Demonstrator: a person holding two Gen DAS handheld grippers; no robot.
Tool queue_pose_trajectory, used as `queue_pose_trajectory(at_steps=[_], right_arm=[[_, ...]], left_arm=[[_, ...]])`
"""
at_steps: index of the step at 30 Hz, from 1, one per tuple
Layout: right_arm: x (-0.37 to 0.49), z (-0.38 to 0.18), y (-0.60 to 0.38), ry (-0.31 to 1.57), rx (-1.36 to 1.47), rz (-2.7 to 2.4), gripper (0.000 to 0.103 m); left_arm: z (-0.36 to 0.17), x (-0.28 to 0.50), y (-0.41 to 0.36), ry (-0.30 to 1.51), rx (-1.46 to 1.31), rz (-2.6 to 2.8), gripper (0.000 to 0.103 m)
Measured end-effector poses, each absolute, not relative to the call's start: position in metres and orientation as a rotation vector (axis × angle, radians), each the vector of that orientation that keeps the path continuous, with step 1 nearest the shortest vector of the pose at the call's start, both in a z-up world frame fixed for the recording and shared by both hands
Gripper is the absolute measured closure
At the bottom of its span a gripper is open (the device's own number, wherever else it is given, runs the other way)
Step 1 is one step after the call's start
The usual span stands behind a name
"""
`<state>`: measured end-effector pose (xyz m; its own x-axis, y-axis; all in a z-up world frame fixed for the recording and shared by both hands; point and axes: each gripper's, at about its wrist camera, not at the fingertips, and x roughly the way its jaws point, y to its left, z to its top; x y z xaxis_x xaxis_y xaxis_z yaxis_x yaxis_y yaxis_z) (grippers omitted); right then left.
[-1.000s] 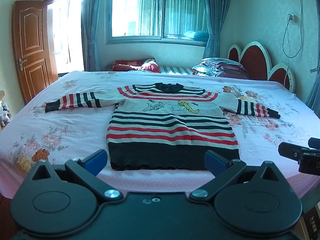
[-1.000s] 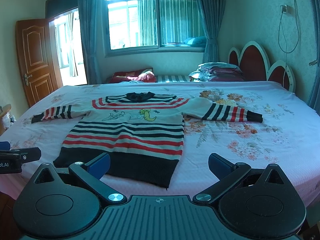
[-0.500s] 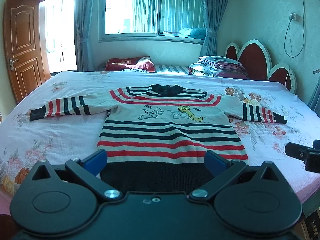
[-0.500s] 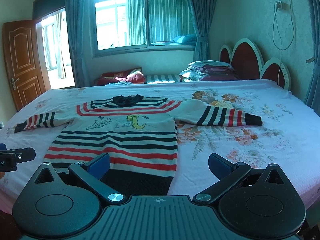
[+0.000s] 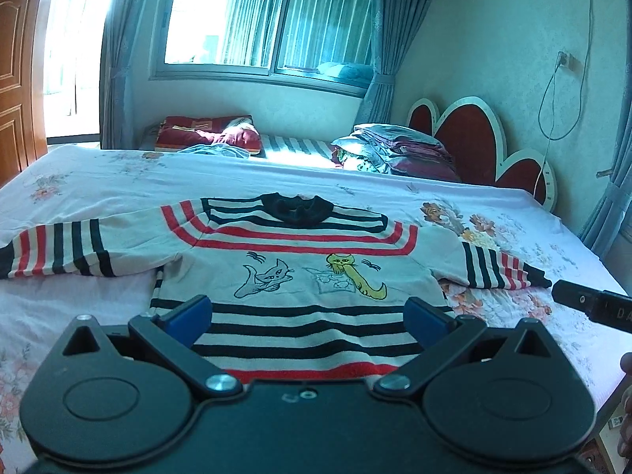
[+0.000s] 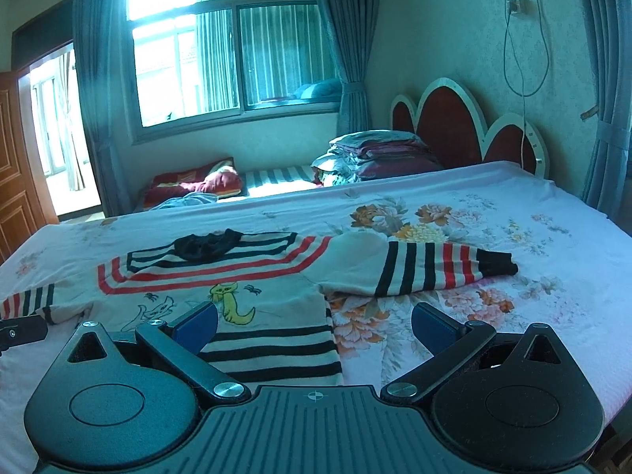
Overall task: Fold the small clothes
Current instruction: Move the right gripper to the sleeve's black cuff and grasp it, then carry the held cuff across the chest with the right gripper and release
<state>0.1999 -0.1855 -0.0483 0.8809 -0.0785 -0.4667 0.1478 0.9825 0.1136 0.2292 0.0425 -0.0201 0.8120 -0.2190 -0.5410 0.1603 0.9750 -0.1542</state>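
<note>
A small striped sweater with a black collar and two cartoon cats lies flat, face up, on the bed, sleeves spread to both sides. It also shows in the right wrist view. My left gripper is open and empty, over the sweater's lower body. My right gripper is open and empty, over the sweater's right side edge, below the right sleeve. The right gripper's tip shows at the right edge of the left wrist view. The hem is hidden under the grippers.
The bed has a pink floral sheet. A stack of folded bedding lies by the red headboard. A red pillow lies under the window. A wooden door is at the left.
Both grippers have moved forward over the bed, closer to the sweater. The hem has passed under them. Both stayed open.
</note>
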Motion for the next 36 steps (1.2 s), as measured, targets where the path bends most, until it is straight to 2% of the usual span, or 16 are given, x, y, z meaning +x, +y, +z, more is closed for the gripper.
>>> queue_pose_trajectory(at_steps=[10, 18, 19, 20, 21, 34, 36], right_arm=[[0.263, -0.065, -0.258, 0.472, 0.193, -0.234, 0.000], [0.345, -0.112, -0.358, 0.528, 0.276, -0.285, 0.001], [0.353, -0.118, -0.371, 0.537, 0.295, -0.295, 0.006], [0.362, -0.127, -0.386, 0.549, 0.321, -0.299, 0.030], [0.371, -0.135, -0.400, 0.569, 0.351, -0.306, 0.043], [0.409, -0.212, -0.516, 0.648, 0.631, -0.450, 0.044], [0.409, -0.215, -0.523, 0.639, 0.640, -0.451, 0.055]], left_arm=[[-0.050, 0.302, 0.005, 0.640, -0.123, -0.239, 0.000], [-0.073, 0.380, -0.049, 0.721, -0.073, -0.167, 0.000], [-0.075, 0.389, -0.058, 0.730, -0.055, -0.160, 0.000], [-0.078, 0.398, -0.066, 0.735, -0.042, -0.156, 0.000], [-0.079, 0.405, -0.074, 0.736, -0.032, -0.157, 0.000], [-0.111, 0.473, -0.138, 0.816, 0.064, -0.135, 0.000], [-0.114, 0.479, -0.142, 0.824, 0.061, -0.128, 0.000]])
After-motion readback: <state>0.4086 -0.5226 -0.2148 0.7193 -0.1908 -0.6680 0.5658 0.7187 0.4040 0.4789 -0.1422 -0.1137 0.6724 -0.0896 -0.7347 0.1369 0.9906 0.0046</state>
